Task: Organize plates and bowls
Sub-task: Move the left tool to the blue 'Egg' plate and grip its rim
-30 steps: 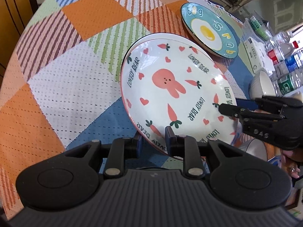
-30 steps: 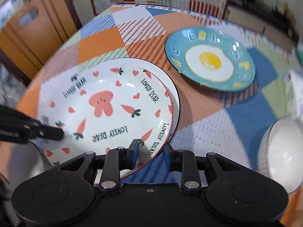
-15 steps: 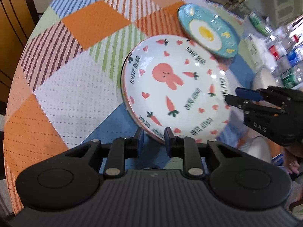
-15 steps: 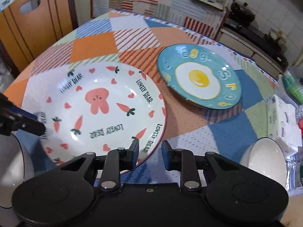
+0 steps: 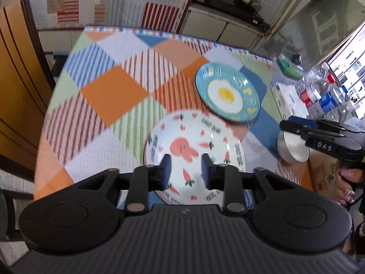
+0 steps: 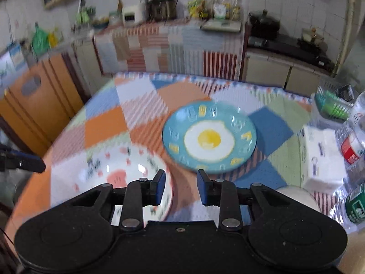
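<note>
Both hand-held grippers lifted clear and empty, jaws apart: left hand-held gripper (image 5: 186, 170) above the rabbit plate (image 5: 194, 146), right hand-held gripper (image 6: 180, 187) above the bare strip of surface (image 6: 102, 132) between the two plates. Rabbit plate flat on the patchwork cloth, directly below and ahead of the left fingers; egg plate (image 6: 209, 137) ahead of the right fingers, its near rim just beyond the tips. The two plates close together, rims nearly meeting or slightly overlapping from the left view; cannot tell which through the blur. White bowl (image 5: 293, 147) off to the right of the left hand-held gripper, under the right one's fingers in that view; a second white rim (image 6: 296, 196) low and right of the right hand-held gripper, near the tissue box (image 6: 324, 157) and bottles (image 5: 319, 93).

Likely step: picking one plate to stack on the other.

To do it well:
- Come down low and nearly level with the surface, one finger under the rim and one over it, not from straight above.
- Take the rim on the near side, away from the neighbouring plate, to avoid nudging both.
- Close firmly before lifting; glazed ceramic probably slick and heavy, liable to pivot in a one-sided pinch.
- Lift level, carry over the other plate, centre it, then lower before letting go.
- Keep well apart from the bowl and bottles on the right while swinging across.
</note>
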Available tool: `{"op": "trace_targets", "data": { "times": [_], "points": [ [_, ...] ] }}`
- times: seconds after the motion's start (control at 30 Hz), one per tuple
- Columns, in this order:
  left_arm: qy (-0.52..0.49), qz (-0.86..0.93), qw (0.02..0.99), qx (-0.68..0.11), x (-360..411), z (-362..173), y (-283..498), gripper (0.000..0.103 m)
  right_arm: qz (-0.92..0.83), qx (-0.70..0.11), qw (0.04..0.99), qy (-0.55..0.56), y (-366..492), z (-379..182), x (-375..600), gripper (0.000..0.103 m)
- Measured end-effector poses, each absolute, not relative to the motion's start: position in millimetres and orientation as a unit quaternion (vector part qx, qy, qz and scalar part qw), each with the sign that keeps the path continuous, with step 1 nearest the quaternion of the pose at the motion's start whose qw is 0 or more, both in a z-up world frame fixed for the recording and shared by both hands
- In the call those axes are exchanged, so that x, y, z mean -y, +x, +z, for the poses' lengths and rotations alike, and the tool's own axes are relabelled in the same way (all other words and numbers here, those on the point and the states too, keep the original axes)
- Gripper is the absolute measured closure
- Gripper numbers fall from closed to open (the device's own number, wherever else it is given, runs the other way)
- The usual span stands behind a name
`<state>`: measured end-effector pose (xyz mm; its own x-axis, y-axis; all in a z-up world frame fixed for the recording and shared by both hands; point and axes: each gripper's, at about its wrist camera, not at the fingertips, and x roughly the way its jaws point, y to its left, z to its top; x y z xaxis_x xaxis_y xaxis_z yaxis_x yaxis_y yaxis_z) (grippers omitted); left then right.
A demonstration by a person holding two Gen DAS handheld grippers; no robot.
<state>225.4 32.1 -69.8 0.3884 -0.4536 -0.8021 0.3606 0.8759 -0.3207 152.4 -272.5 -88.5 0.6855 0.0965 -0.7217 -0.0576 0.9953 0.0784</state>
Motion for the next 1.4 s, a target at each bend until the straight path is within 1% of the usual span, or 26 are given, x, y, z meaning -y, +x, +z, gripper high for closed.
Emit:
{"op": "trace_targets", "data": {
  "times": [0.03,0.07,0.13,0.17,0.2,0.23,0.27,0.37,0.4,0.43,0.5,0.6,0.73,0.87,1.03,1.13,1.23,1.33,1.4],
  "points": [
    [-0.045,-0.243,0.836,-0.49,-32,-65,228,0.063,0.036,-0.375,0.926,0.024,152,-83,274,0.061],
    [-0.043,-0.24,0.841,-0.484,-31,-60,230,0.062,0.031,-0.361,0.932,0.021,152,-79,274,0.057],
    [-0.041,-0.235,0.846,-0.476,-31,-51,234,0.061,0.024,-0.334,0.942,0.011,154,-72,275,0.055],
    [-0.041,-0.234,0.848,-0.474,-30,-48,237,0.06,0.023,-0.325,0.946,0.008,156,-70,275,0.05],
    [-0.041,-0.234,0.849,-0.471,-28,-46,239,0.057,0.027,-0.318,0.948,0.008,159,-68,276,0.047],
    [-0.04,-0.235,0.851,-0.467,-27,-44,241,0.053,0.034,-0.312,0.949,0.009,162,-66,276,0.04],
    [-0.039,-0.235,0.854,-0.463,-25,-42,244,0.051,0.038,-0.306,0.951,0.01,164,-65,277,0.037],
    [-0.029,-0.237,0.856,-0.458,-14,-41,251,0.046,0.046,-0.29,0.956,0.006,175,-66,279,0.033],
    [-0.026,-0.24,0.855,-0.46,-10,-42,254,0.042,0.043,-0.285,0.957,0.003,180,-67,281,0.033],
    [-0.025,-0.244,0.854,-0.459,-7,-44,255,0.04,0.037,-0.282,0.959,0.002,185,-70,283,0.032],
    [-0.024,-0.247,0.852,-0.461,0,-51,258,0.039,0.032,-0.285,0.958,0.01,197,-76,292,0.032],
    [-0.019,-0.25,0.851,-0.462,14,-62,268,0.038,0.016,-0.298,0.954,0.041,216,-85,315,0.032],
    [-0.015,-0.252,0.855,-0.452,33,-76,285,0.034,0.009,-0.312,0.946,0.09,232,-101,346,0.032],
    [-0.019,-0.265,0.853,-0.449,52,-95,310,0.029,0.004,-0.36,0.924,0.128,252,-123,372,0.032],
    [-0.034,-0.266,0.847,-0.458,72,-128,346,0.019,0.005,-0.44,0.881,0.172,269,-154,396,0.032],
    [-0.037,-0.245,0.85,-0.466,83,-148,364,0.019,0.0,-0.468,0.86,0.202,272,-172,405,0.032],
    [-0.014,-0.233,0.848,-0.475,95,-166,377,0.019,0.003,-0.481,0.846,0.23,272,-184,410,0.033],
    [0.008,-0.258,0.832,-0.491,101,-180,382,0.019,-0.017,-0.489,0.835,0.252,278,-197,412,0.041],
    [0.0,-0.264,0.828,-0.494,102,-187,380,0.019,-0.022,-0.495,0.824,0.274,280,-206,413,0.042]
  ]
}}
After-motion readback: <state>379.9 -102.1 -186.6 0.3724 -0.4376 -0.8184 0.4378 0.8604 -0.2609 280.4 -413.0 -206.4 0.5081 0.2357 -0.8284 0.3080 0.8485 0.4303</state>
